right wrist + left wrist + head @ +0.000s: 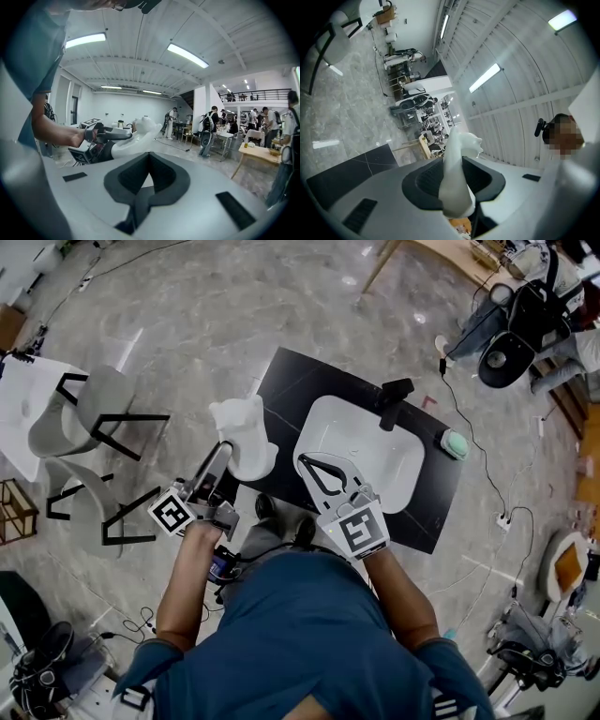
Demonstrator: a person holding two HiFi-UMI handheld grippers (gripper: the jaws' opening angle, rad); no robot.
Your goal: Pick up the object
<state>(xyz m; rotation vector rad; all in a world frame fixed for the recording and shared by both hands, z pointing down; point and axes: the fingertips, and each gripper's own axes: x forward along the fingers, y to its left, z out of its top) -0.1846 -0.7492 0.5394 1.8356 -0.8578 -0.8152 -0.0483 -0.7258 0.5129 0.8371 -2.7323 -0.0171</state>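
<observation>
The object is a white sculpted figure shaped like an animal's head. My left gripper is shut on its lower part and holds it up in the air, left of the black table. In the left gripper view the figure stands upright between the two dark pads, its head rising above them. The right gripper view also shows the figure held out to the left. My right gripper hovers over the near edge of the white basin, its jaws meeting at the tips with nothing between them.
The white basin is set into the black table, with a black tap at its far rim and a round green thing to its right. Grey chairs stand on the left. Cables cross the floor. People work at tables in the background.
</observation>
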